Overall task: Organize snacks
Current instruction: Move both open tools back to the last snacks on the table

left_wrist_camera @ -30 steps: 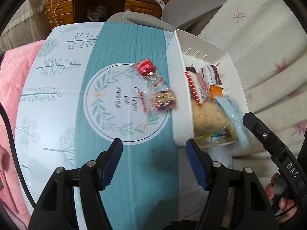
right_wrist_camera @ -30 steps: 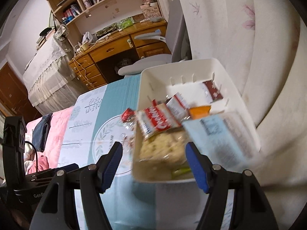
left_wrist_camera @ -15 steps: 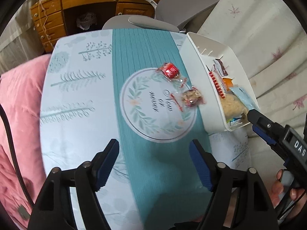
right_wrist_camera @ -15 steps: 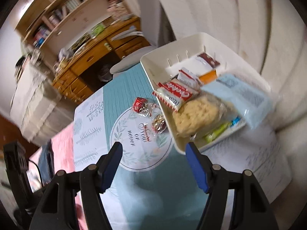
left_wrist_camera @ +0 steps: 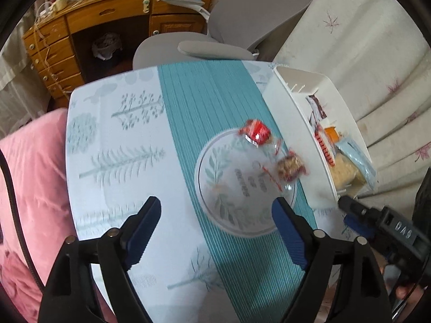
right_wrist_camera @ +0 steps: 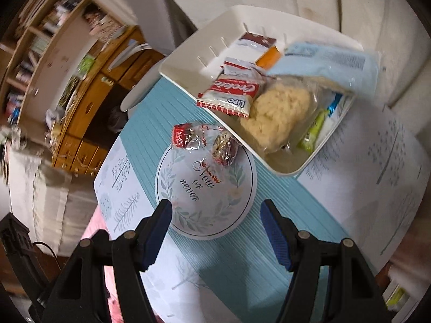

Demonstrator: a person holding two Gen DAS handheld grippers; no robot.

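Two wrapped snacks lie on the teal table runner: a red-wrapped one (left_wrist_camera: 256, 134) (right_wrist_camera: 184, 136) and a brown one in clear wrap (left_wrist_camera: 291, 165) (right_wrist_camera: 225, 148). Right beside them stands a white tray (left_wrist_camera: 291, 123) (right_wrist_camera: 188, 64) holding several snack packs, among them a red-and-white cracker pack (right_wrist_camera: 231, 94), a pale noodle block (right_wrist_camera: 280, 115) and a light-blue packet (right_wrist_camera: 331, 64). My left gripper (left_wrist_camera: 216, 232) hovers over the table with jaws opening and nothing between them. My right gripper (right_wrist_camera: 215, 228) (left_wrist_camera: 353, 212) hangs open and empty near the round print.
A grey office chair (left_wrist_camera: 215, 40) and a wooden desk (left_wrist_camera: 89, 24) stand beyond the table's far edge. A pink quilt (left_wrist_camera: 29, 177) lies along the table's left side. Curtains (left_wrist_camera: 363, 40) hang right behind the tray. A hand (left_wrist_camera: 406, 290) holds the right gripper.
My left gripper drew back from the tray and to the left, its jaws widening. My right gripper rolled and sank away from above the tray; both loose snacks now show in its view.
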